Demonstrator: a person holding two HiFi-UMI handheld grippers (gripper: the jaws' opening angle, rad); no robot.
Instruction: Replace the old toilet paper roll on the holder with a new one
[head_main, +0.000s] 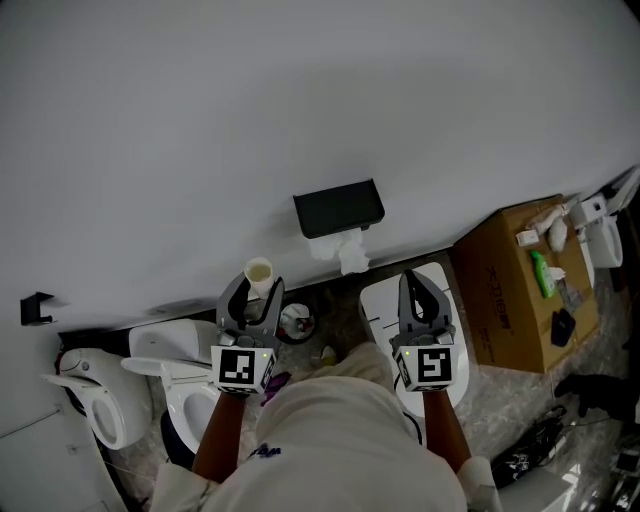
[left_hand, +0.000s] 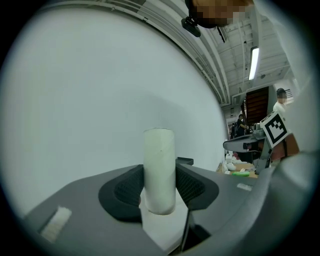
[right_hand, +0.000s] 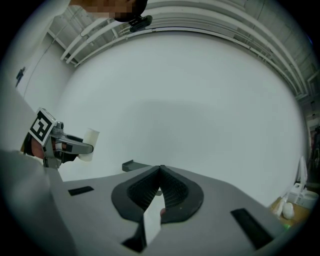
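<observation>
A black toilet paper holder is fixed to the white wall, and a crumpled bit of white paper hangs under it. My left gripper is shut on a pale, bare cardboard tube and holds it upright, below and left of the holder. In the left gripper view the tube stands between the pads of the left gripper. My right gripper is shut and empty, below and right of the holder. In the right gripper view the right gripper has its jaws together, with the holder beyond them and the tube at the left.
A cardboard box at the right carries a green bottle and other small items. White toilets stand at the lower left and a white lid lies below the right gripper. A small round bin sits by the wall.
</observation>
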